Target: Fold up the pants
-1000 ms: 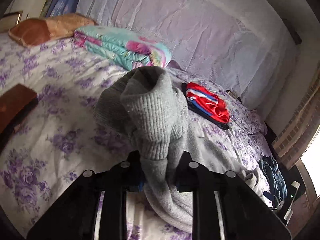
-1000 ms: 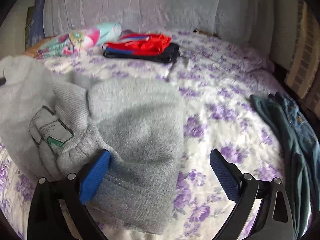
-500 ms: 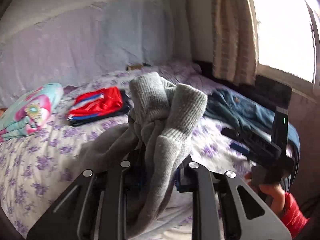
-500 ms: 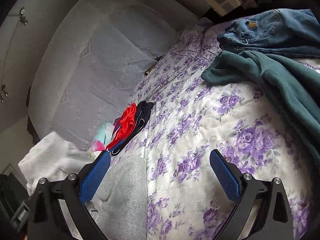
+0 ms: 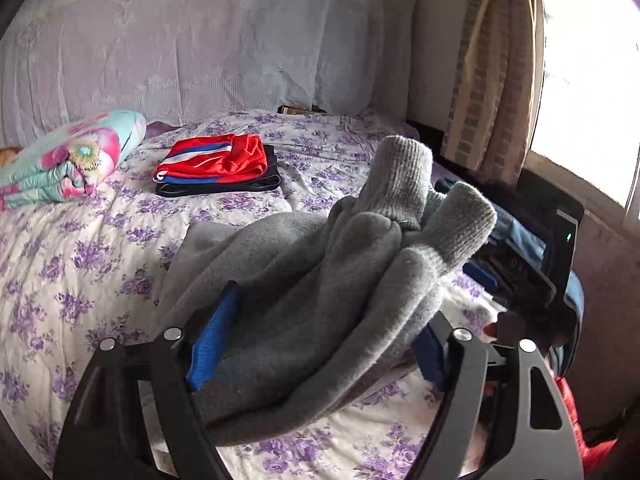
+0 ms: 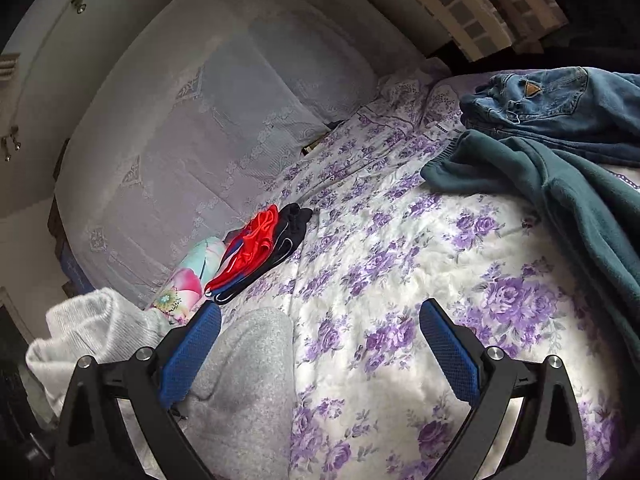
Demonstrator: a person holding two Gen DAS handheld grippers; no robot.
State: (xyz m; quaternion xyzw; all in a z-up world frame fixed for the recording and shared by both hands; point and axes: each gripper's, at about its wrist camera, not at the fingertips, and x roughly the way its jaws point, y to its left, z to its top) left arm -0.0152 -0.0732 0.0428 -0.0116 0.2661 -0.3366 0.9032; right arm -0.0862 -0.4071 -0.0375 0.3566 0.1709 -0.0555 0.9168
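Left wrist view: your left claw (image 5: 320,344) gapes wide — the grey pants (image 5: 320,280) lie loose between its fingers on the bed (image 5: 80,260). Right wrist view: your right claw (image 6: 320,354) is spread wide, empty — pants beside its left finger.

The grey fleece pants (image 5: 304,292) are seen bunched in a heap on the floral bedspread, doubled over. Two ribbed ankle cuffs (image 5: 404,176) are raised side by side toward two o'clock, while a flatter layer is spread toward ten o'clock.
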